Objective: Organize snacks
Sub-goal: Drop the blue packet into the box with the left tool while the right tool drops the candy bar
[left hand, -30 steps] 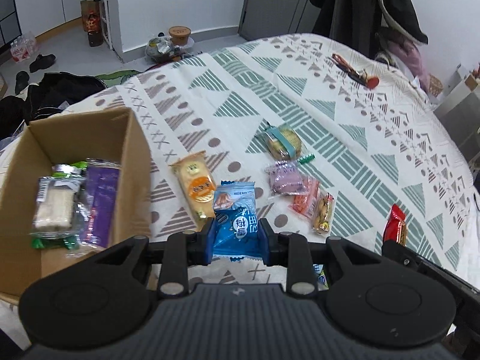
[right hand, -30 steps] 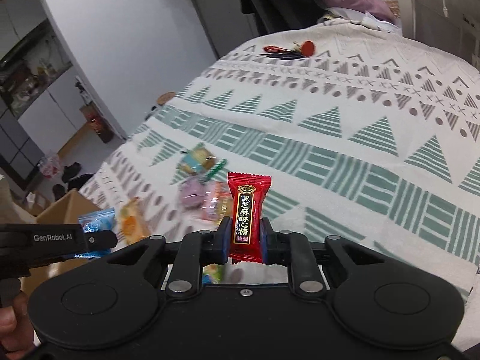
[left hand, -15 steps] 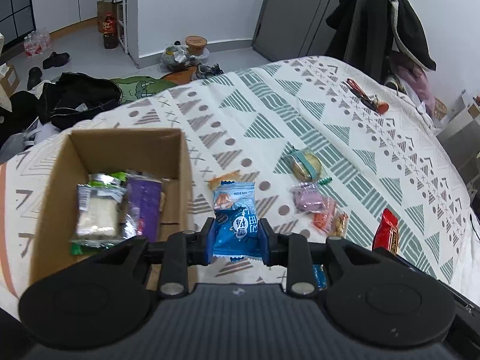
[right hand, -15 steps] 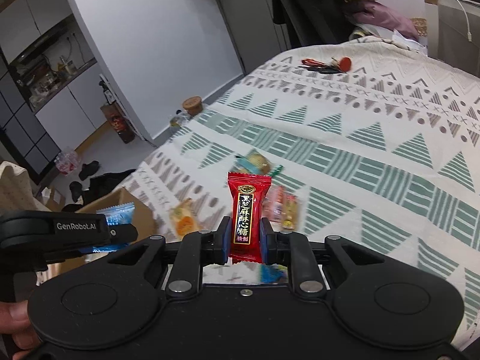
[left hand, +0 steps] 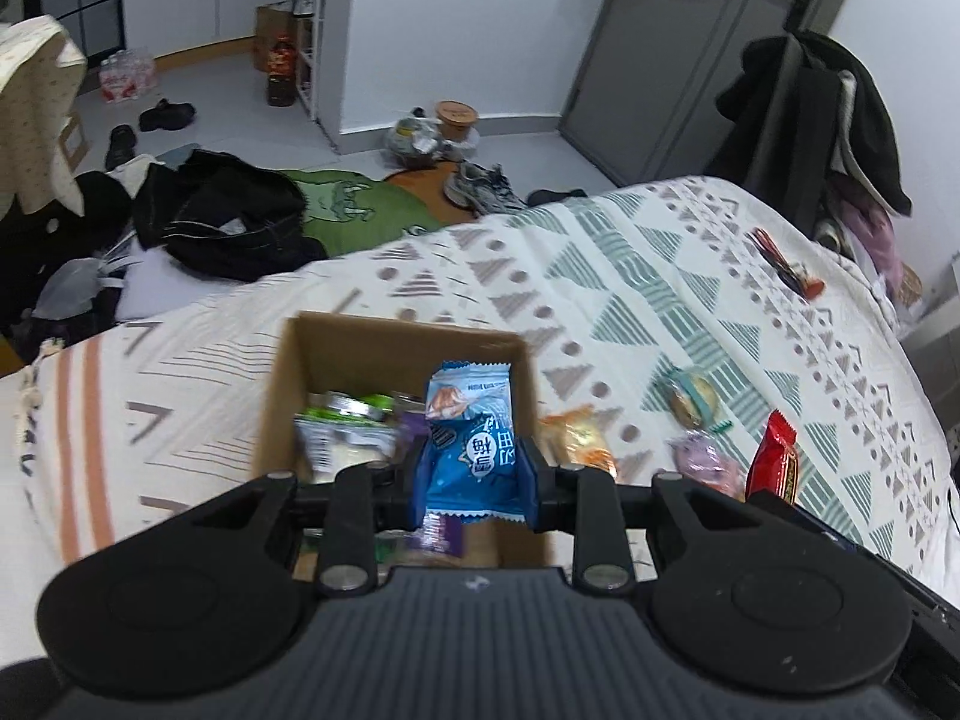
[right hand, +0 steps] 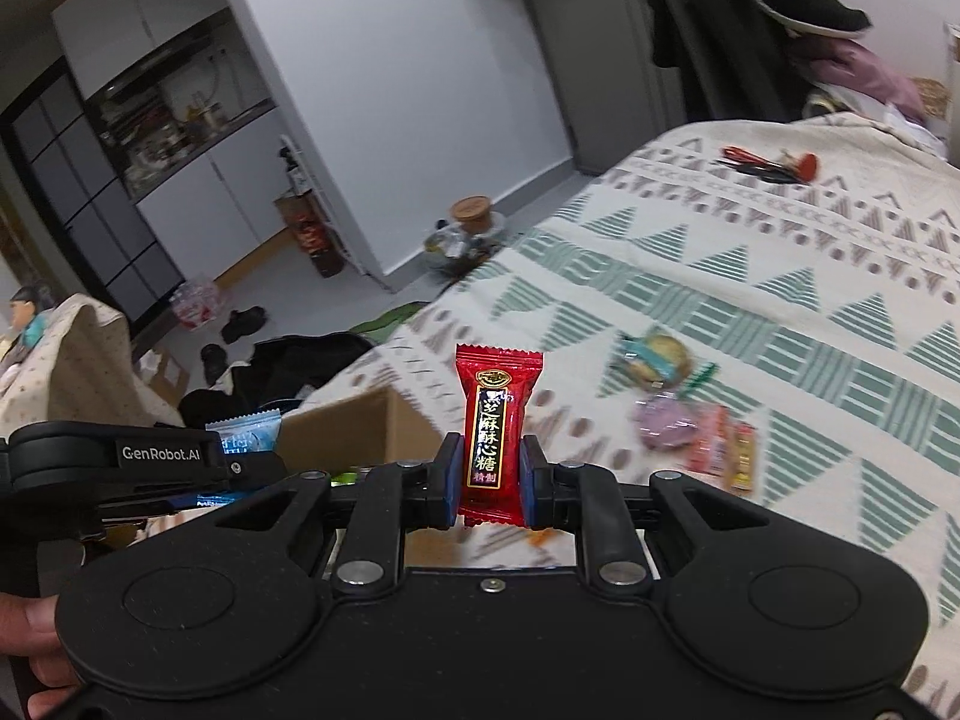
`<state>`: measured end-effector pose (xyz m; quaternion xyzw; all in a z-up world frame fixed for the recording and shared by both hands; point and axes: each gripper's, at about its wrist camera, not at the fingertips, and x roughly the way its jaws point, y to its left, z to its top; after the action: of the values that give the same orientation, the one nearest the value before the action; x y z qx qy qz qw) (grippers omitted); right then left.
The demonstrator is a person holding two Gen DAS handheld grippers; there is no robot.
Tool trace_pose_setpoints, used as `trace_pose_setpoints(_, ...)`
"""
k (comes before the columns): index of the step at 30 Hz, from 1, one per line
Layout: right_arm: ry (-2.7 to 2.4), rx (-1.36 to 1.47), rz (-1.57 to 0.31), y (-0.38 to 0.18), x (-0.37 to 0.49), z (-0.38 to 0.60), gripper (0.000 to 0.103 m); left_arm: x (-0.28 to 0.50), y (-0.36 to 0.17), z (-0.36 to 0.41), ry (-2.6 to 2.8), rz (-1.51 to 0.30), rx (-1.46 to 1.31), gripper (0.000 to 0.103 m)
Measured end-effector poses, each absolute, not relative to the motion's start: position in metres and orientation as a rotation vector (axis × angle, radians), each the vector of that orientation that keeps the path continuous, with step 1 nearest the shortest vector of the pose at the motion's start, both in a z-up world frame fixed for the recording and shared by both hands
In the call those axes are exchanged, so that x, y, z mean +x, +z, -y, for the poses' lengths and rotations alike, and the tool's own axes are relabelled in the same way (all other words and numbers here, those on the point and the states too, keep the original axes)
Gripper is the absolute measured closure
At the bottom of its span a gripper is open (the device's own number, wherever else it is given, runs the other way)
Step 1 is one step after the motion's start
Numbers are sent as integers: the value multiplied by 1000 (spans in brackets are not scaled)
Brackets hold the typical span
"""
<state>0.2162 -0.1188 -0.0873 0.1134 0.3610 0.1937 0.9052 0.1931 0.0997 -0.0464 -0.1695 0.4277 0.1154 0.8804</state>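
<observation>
Nearest to us, the left tongs (left hand: 474, 474) are pinched on a glossy blue snack packet (left hand: 469, 441) with crimped, saw-toothed ends; its blue pads press the crinkled film from both sides and the packet stands upright between them, raised over the open cardboard box (left hand: 336, 348). The box is plain brown corrugated card, square-walled, and inside it we see a clear-film packet with green printing (left hand: 342, 426) and a purple wrapper (left hand: 441, 531), partly hidden by the tongs

The right tongs (right hand: 491, 480) are likewise closed on a narrow red candy packet (right hand: 493, 420) – shiny foil, black label strip with gold characters, serrated top edge – held upright. In the left wrist view the same red packet shows at the right, just beside the box's far side. A hand (right hand: 36, 648) grips the left handle at the lower edge of the right wrist view

Farther out, on the bed's woven cover (left hand: 690, 276) of teal and brown triangles, loose snacks lie apart from the box: an orange packet (left hand: 579, 438) just beside the box wall, a lilac one (left hand: 705, 462), a round biscuit with a teal band (left hand: 693, 399), and pink and yellow sticks (right hand: 723, 447)

Beyond, red-handled scissors (right hand: 768, 165) rest near the far edge
</observation>
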Motion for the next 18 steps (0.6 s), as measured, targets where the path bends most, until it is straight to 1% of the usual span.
trace_pose_setpoints(18, 510, 163, -759, -79, 220, 37, 84, 180, -29, -167, 275, -857, -401, 75)
